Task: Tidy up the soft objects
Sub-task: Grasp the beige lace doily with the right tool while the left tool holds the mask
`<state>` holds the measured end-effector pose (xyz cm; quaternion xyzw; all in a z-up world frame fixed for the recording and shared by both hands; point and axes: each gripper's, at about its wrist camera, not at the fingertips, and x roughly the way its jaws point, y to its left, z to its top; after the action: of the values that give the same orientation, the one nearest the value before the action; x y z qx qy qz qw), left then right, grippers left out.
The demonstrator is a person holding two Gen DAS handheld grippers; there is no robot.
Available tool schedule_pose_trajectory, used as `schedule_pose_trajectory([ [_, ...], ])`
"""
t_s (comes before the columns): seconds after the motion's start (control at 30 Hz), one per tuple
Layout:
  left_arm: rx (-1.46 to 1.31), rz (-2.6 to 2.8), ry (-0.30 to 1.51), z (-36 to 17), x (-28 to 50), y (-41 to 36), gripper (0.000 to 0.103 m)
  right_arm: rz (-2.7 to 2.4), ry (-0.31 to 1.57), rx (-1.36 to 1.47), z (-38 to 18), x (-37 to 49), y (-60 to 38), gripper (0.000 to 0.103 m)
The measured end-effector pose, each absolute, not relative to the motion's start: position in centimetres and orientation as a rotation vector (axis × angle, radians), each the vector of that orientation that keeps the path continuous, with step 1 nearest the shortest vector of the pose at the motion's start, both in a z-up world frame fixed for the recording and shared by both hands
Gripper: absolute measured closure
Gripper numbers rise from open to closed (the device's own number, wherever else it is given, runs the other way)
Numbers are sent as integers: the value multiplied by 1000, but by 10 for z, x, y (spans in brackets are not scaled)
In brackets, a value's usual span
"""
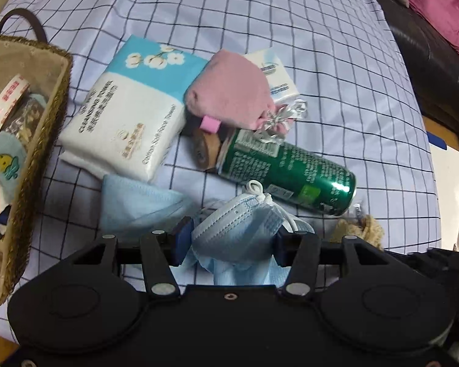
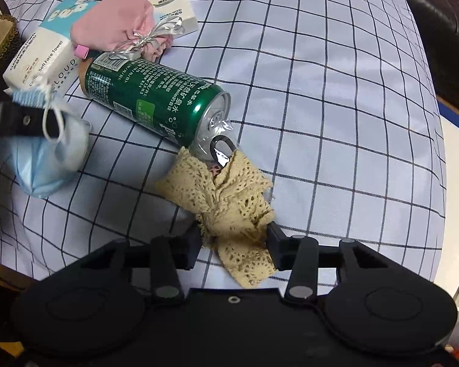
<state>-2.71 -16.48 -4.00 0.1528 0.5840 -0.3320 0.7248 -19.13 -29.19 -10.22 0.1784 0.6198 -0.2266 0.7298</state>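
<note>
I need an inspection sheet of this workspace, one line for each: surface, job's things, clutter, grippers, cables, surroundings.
Surface: checked sheet, pale blue with dark lines, wrinkled.
Job's things: blue face mask in the left gripper; second blue mask lying flat; beige lace cloth in the right gripper; pink cloth pouch with a silver ribbon; face towel pack; small tissue pack.
Clutter: green can on its side, touching the lace; tape roll beside the can.
Grippers: left gripper shut on the mask; right gripper shut on the lace.
Cables: nothing seen.
Surroundings: woven basket at left, partly filled; dark sofa with pink cushions.
</note>
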Motion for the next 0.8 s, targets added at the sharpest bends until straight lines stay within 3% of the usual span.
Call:
schedule_pose_trajectory([
  [0.17, 310, -728, 1303, -38, -21, -157, 53, -487, 1389, 314, -97, -194, -287, 48],
  [0.27, 309, -718, 1285, -35, -21, -156, 53, -490, 1345, 324, -93, -193, -286, 32],
  [0.47, 306, -712, 1273, -34, -19, -153, 53, -502, 1371, 298, -119, -165, -284, 24],
  [0.6, 303, -703, 1278, -35, -17, -151, 53, -545, 1391, 305, -134, -160, -290, 0],
  [0.8, 314, -698, 1268, -34, -19, -153, 53, -518, 1359, 364, -137, -163, -300, 0],
])
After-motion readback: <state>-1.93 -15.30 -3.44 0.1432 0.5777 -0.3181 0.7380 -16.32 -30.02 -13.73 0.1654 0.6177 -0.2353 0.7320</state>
